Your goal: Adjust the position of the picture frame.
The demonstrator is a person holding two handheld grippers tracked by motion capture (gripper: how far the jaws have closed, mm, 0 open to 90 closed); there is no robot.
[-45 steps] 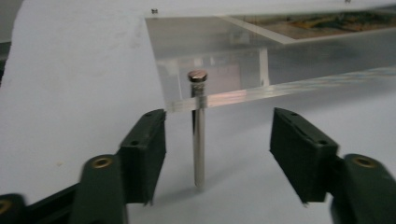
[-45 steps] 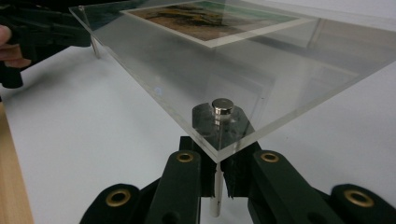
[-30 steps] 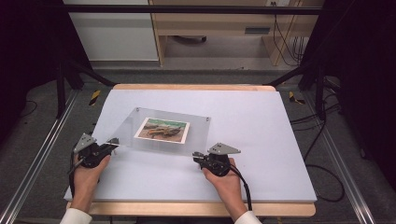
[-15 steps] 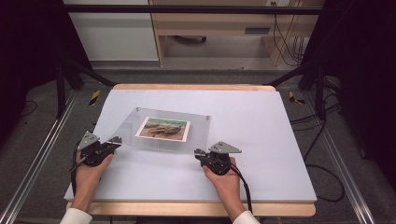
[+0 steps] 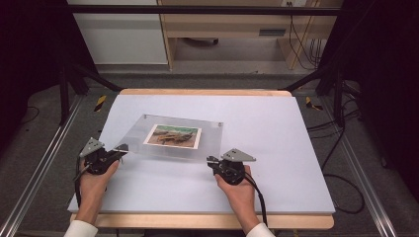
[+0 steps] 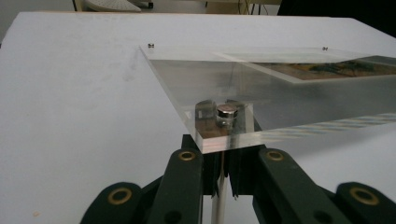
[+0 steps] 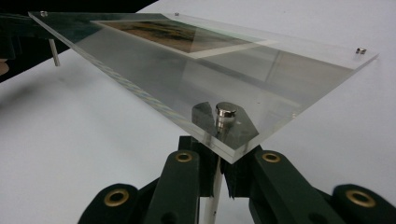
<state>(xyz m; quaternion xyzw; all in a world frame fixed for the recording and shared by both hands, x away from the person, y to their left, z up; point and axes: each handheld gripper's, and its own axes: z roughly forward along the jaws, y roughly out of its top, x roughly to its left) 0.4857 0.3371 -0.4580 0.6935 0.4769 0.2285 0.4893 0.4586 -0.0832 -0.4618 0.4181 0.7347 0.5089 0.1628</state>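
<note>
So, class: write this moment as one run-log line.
left hand-held gripper: shut on frame corner | right hand-held gripper: shut on frame corner | clear photo frame: near edge raised off table

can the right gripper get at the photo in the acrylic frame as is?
Probably not. The photo sits sandwiched inside the clear acrylic frame, and the right gripper is already shut on the frame's near corner standoff.

— What are you holding and wearing?

— White cuffs at both wrists. My left gripper (image 5: 120, 147) and right gripper (image 5: 211, 160) are black, each topped with a grey three-cornered plate and trailing a black cable.

— And up close?

— On each, two black jaws with brass-coloured rivets at the joints.
</note>
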